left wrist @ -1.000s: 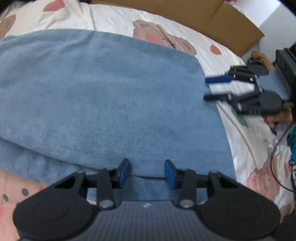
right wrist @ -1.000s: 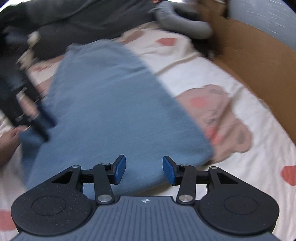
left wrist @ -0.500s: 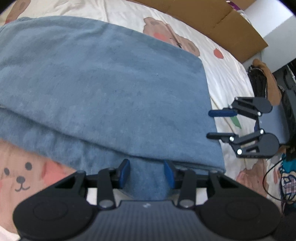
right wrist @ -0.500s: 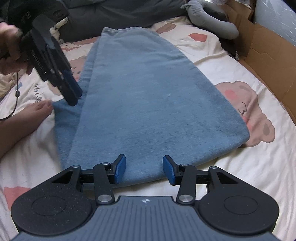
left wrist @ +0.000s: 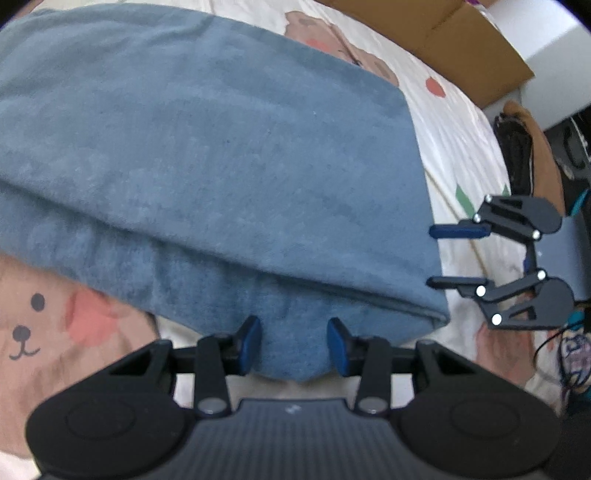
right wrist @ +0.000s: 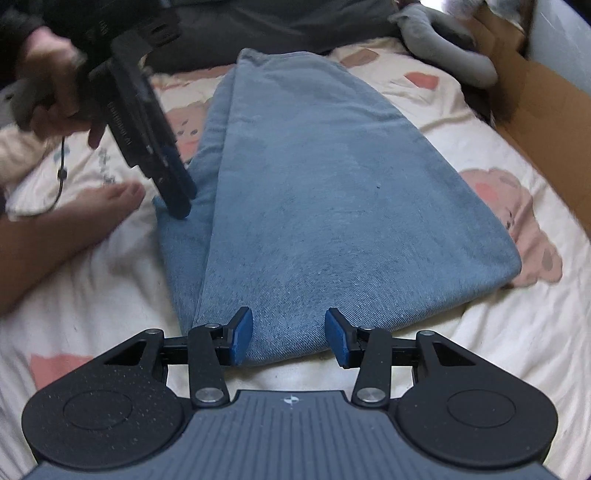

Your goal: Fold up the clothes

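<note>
A blue denim garment (left wrist: pixel 221 166) lies folded lengthwise on the bed, its upper layer set back from a lower layer along one long edge. My left gripper (left wrist: pixel 293 345) stands open over the near corner of that lower layer, and the cloth shows between its blue pads without being pinched. In the right wrist view the left gripper (right wrist: pixel 177 201) points down at the garment's (right wrist: pixel 332 192) left edge, held by a hand (right wrist: pixel 48 74). My right gripper (right wrist: pixel 289 339) is open over the garment's short end. The left wrist view has the right gripper (left wrist: pixel 430 257) just off that end, jaws apart.
The bed sheet (left wrist: pixel 44 314) is pale with bear prints. A cardboard box (right wrist: pixel 546 110) borders the bed on the far side. Dark clothes (right wrist: pixel 258 29) and a grey piece (right wrist: pixel 443 48) lie beyond the garment. A person's bare foot (right wrist: pixel 110 199) rests by its left edge.
The right gripper has slid sideways along the garment's short end toward the left gripper's side. The left gripper has tipped down, bringing the garment's near edge and the sheet into view.
</note>
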`<state>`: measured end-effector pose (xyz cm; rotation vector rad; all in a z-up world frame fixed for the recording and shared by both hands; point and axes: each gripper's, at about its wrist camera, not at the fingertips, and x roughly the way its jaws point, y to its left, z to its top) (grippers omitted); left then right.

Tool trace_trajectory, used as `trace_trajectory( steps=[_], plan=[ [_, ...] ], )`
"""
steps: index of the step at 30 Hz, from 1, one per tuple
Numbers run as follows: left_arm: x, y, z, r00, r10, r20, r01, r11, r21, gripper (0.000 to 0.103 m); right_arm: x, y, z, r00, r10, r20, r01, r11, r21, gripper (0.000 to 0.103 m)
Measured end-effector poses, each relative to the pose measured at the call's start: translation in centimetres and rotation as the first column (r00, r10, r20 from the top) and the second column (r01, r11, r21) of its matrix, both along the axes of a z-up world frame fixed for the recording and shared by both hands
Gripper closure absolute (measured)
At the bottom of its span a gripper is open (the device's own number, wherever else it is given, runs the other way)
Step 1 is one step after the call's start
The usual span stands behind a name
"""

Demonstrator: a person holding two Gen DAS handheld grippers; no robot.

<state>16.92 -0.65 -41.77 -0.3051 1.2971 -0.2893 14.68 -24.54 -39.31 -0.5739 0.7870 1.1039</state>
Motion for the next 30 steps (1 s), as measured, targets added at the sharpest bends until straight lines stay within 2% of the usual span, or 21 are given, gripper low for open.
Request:
trace_trajectory(
  steps=[3, 8, 10, 13, 17, 20, 26, 30],
  plan=[
    [0.2, -0.2, 0.2, 1.0, -0.008, -0.007, 0.008, 1.0, 0.009, 0.061, 0.0, 0.0, 0.0, 1.0, -0.012, -0.009, 0.012, 1.0, 0.001, 0.055],
    [0.6, 0.0, 0.8, 0.998, 0.014, -0.057, -0.015, 1.0, -0.015, 0.061, 1.0, -0.9, 1.0, 0.991, -0.085, -0.1, 0.088, 0.996, 0.026, 0.054],
    [0.5, 0.3, 1.1, 0.998, 0.024, -0.062, -0.025, 0.999, -0.023, 0.061, 0.7, -1.1, 1.4, 0.99, -0.09, -0.111, 0.096, 0.994, 0.046, 0.054],
    [0.3, 0.7, 1.3, 0.997, 0.034, -0.065, -0.036, 0.999, -0.026, 0.061, -0.1, -0.5, 1.4, 0.992, -0.058, -0.109, 0.063, 0.997, 0.051, 0.054],
    [0.4, 1.0, 1.8, 0.997, 0.049, -0.058, -0.051, 0.998, -0.038, 0.061, -1.3, 0.3, 0.3, 0.997, 0.003, -0.079, -0.004, 1.0, -0.019, 0.054],
    [0.8, 1.7, 2.8, 0.996, 0.081, -0.027, -0.082, 0.996, -0.046, 0.061, -1.6, 0.6, -0.1, 0.998, 0.006, -0.069, -0.009, 0.999, -0.043, 0.055],
    [1.9, 3.2, 4.1, 0.989, 0.139, 0.042, -0.137, 0.99, -0.027, 0.061, -0.3, -0.3, 0.8, 0.984, -0.069, -0.166, 0.07, 0.998, -0.004, 0.055],
    [1.9, 3.7, 4.2, 0.984, 0.165, 0.061, -0.163, 0.986, -0.026, 0.061, 1.3, -1.8, 1.6, 0.951, -0.169, -0.259, 0.187, 0.981, 0.044, 0.055]
  ],
)
